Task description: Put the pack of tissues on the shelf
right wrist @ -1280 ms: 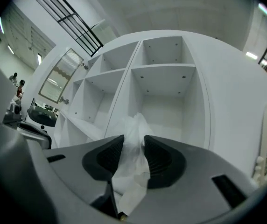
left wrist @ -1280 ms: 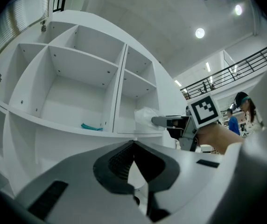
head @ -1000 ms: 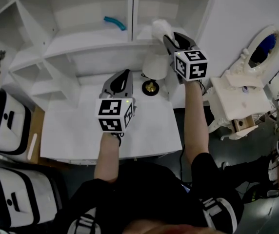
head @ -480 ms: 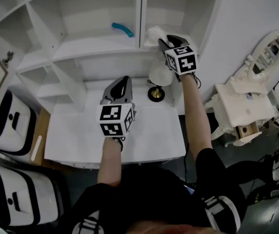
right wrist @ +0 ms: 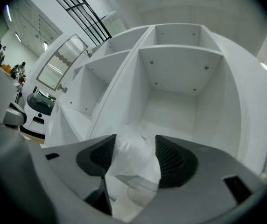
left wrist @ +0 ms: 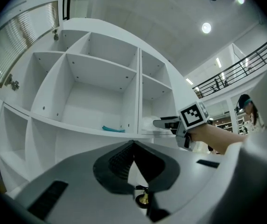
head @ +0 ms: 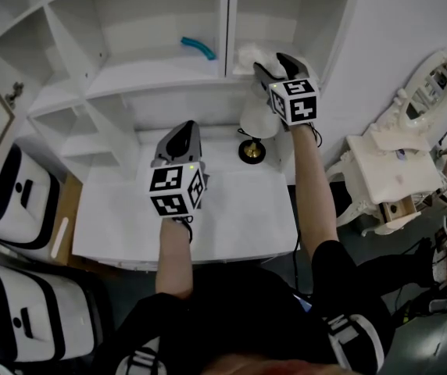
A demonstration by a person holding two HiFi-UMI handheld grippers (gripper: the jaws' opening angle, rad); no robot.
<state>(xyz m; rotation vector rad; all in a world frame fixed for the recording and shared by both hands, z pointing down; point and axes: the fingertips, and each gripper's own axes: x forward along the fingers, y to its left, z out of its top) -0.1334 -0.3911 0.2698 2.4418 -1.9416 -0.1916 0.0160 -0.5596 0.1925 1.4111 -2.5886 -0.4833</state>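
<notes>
The pack of tissues [head: 251, 55], white in clear crinkled wrap, rests at the front of the shelf unit's right-hand compartment [head: 286, 18]. My right gripper [head: 272, 62] reaches into that compartment with the pack [right wrist: 133, 160] between its jaws. The jaws are opening and the pads no longer press on the wrap. In the left gripper view the right gripper [left wrist: 167, 123] and the pack [left wrist: 147, 124] show on the shelf board. My left gripper [head: 183, 130] hovers over the white table [head: 231, 209], shut and empty, its tips [left wrist: 133, 143] meeting.
A teal curved object [head: 198, 48] lies in the compartment to the left. A small lamp with a gold base [head: 251, 151] stands on the table under the right arm. A white ornate dresser [head: 387, 170] is at right, white machines [head: 5, 198] at left.
The right gripper's jaws have spread apart around the tissue pack on the shelf. The left gripper has drifted slightly to the left over the table.
</notes>
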